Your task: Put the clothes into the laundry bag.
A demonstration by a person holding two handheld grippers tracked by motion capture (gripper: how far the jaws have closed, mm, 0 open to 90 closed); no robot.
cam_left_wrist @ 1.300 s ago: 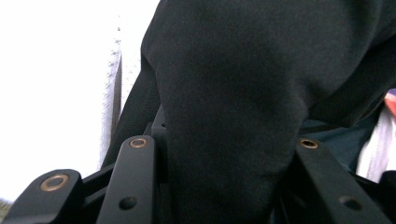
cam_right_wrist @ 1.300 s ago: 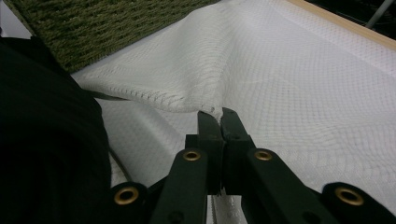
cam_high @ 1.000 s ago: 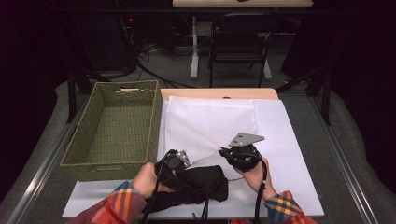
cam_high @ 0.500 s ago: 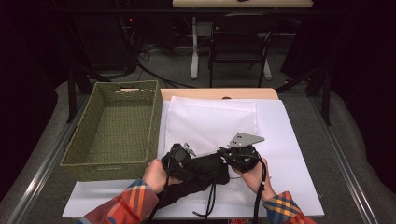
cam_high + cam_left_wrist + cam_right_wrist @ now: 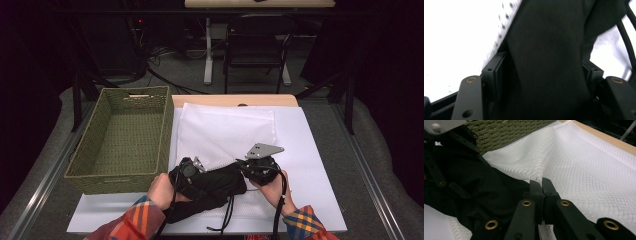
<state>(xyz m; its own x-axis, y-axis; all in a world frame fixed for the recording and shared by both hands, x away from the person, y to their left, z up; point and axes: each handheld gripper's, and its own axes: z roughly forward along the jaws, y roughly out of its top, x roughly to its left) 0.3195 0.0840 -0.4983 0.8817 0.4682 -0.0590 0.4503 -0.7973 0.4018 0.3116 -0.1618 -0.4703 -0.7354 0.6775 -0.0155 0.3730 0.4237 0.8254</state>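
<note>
Since a second ago the left claw (image 5: 192,172) has carried the black garment (image 5: 210,187) rightward, from the near left of the mesh bag (image 5: 225,132) up against the right claw (image 5: 248,166), and its jaws have just been opening with the cloth between them. In the left gripper view the garment (image 5: 546,60) fills the gap between the parted pads, which look slack on it rather than pressing. The right claw (image 5: 542,185) is pinched together on the edge of the mesh bag (image 5: 584,167), lifting a ridge of it beside the garment (image 5: 474,187). The garment lies bunched on the bag's near end, on the white surface (image 5: 310,150), right of the basket (image 5: 122,140). This looks like stuffing the garment into the bag; whether the mouth is truly open I cannot tell. To do it well, keep the right pinch high so the top layer stays off the lower one, and push the bundle under that raised lip before drawing the left claw clear, watching the trailing cables.
</note>
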